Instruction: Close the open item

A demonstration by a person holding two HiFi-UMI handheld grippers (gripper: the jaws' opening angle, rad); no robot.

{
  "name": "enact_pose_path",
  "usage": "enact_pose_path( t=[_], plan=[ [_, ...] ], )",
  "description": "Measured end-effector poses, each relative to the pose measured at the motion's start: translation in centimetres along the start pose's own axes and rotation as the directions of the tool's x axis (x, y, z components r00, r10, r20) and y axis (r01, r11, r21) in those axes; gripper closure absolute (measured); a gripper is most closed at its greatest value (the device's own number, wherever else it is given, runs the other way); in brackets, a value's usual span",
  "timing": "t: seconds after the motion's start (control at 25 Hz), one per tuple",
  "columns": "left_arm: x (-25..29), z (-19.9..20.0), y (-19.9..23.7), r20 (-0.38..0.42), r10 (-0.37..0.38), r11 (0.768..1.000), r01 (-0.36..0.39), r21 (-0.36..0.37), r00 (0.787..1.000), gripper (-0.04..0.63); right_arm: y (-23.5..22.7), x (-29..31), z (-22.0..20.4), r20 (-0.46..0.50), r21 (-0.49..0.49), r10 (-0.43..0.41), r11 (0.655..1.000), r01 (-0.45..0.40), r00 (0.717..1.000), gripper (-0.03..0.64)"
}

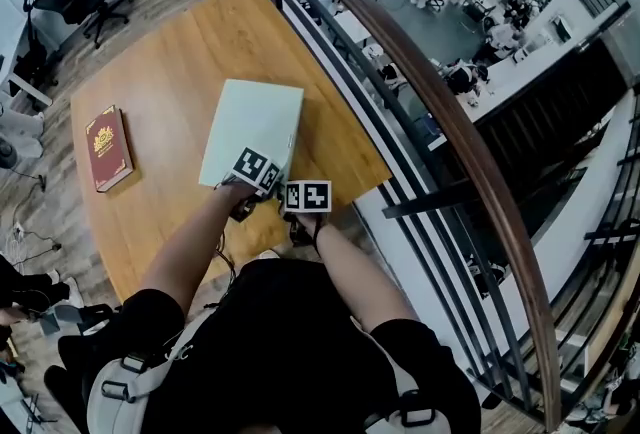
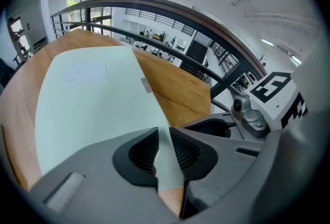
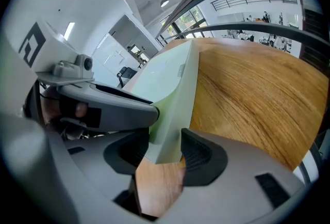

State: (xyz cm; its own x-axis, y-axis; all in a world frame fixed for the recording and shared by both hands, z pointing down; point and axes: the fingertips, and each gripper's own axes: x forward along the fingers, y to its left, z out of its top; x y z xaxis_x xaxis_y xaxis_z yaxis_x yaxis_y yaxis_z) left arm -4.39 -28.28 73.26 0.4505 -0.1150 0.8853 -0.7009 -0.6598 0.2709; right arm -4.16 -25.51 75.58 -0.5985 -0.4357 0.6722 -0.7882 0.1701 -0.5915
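Pale green flat rectangular box (image 1: 250,127) on a round-edged wooden table (image 1: 170,72), lying directly ahead of both grippers, its near corner between them. Left gripper (image 2: 164,153): jaws apart, with the thin edge of the box's top panel standing between the ribbed pads and a narrow gap at either side. Right gripper (image 3: 165,153): jaws closed against both faces of the thicker box corner. In the head view the marker cubes cover both sets of fingertips, so the contact is visible only in the gripper views. In the right gripper view the left gripper's body hides the box's left part; whether a slit remains under the top panel cannot be made out. Dark red hardback book (image 1: 108,148), well to the left of the left gripper; its cover emblem is too small to read.
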Motion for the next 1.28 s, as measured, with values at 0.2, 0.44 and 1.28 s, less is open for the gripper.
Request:
enact_pose_path(
  t=[0.2, 0.44, 1.28],
  plan=[
    [0.4, -0.1, -0.3, -0.018, 0.003, 1.000, -0.003, 0.012, 1.000, 0.529, -1.0, -1.7, -0.6, 0.032, -0.021, 0.042, 0.999, -0.041, 0.999, 0.425],
    [0.3, -0.2, -0.5, 0.006, -0.001, 0.999, 0.001, -0.036, 1.000, 0.489, -3.4, -5.3, -0.3, 0.129, -0.109, -0.064, 0.991, 0.078, 0.990, 0.612],
    [-15.7, 8.0, -2.2, 0.723, 0.085, 0.989, 0.030, -0.144, 0.686, 0.594, 4.5, -21.8, 14.4, 0.684, -0.328, -0.043, 0.874, 0.360, 0.728, 0.612]
  ],
)
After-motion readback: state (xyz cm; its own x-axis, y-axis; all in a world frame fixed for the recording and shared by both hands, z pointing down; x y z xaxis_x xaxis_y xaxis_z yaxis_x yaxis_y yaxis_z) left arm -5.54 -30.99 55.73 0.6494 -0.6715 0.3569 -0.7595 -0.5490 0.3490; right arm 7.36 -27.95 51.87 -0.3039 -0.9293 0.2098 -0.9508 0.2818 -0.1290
